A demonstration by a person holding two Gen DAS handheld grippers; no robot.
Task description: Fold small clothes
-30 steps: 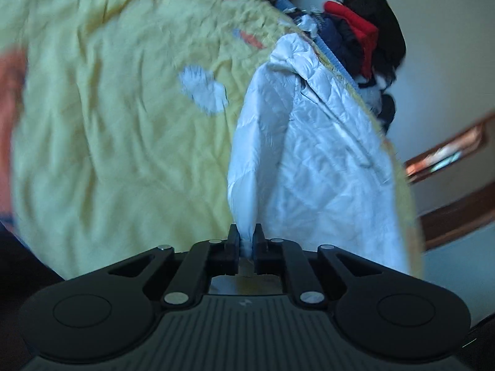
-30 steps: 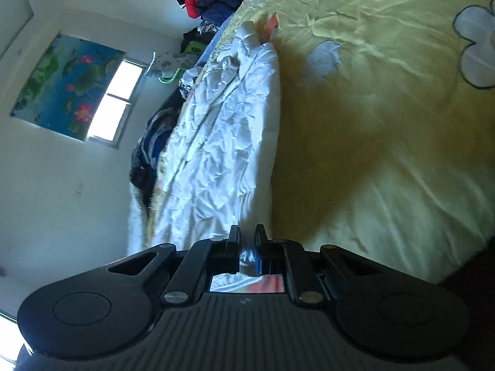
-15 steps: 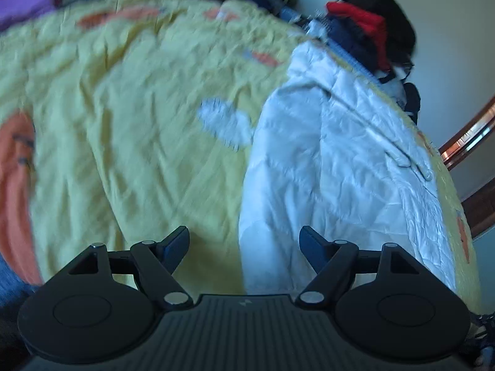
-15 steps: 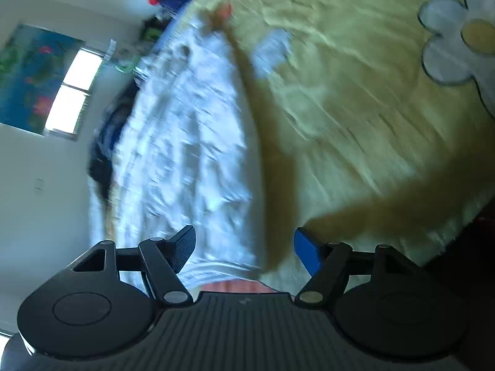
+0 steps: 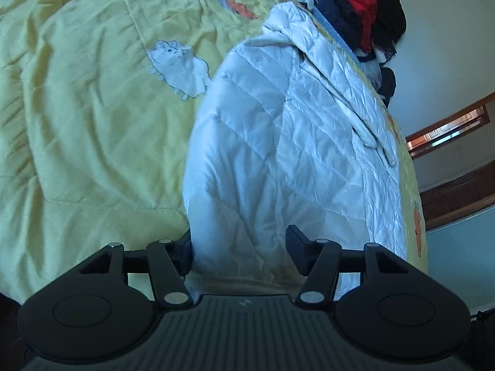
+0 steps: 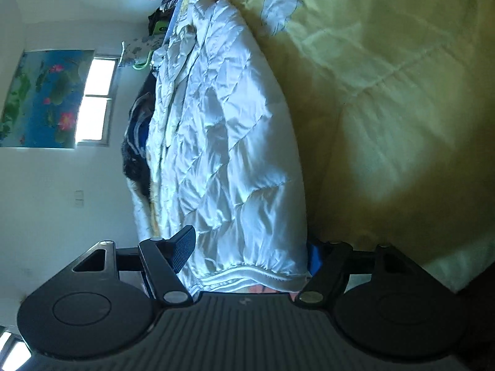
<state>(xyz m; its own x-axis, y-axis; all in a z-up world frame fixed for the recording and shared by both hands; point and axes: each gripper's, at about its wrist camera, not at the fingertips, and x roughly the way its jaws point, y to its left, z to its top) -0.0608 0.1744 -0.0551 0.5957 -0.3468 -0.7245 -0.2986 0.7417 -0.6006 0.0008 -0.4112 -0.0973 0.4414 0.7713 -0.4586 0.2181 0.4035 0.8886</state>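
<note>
While white jacket (image 5: 278, 142) lies on yellow quilt (image 5: 86, 130) | left gripper (image 5: 239, 249) closing (fabric between, unpinched) | right gripper (image 6: 250, 253) apart, ungripped

No words, numbers or brand names can be read anywhere — only a small, wordless lightning-bolt mark.

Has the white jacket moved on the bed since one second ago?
Yes. The white jacket hung from both shut claws then; now it lies flat on the yellow blanket, its edge lower, beside the elephant patch.
</note>
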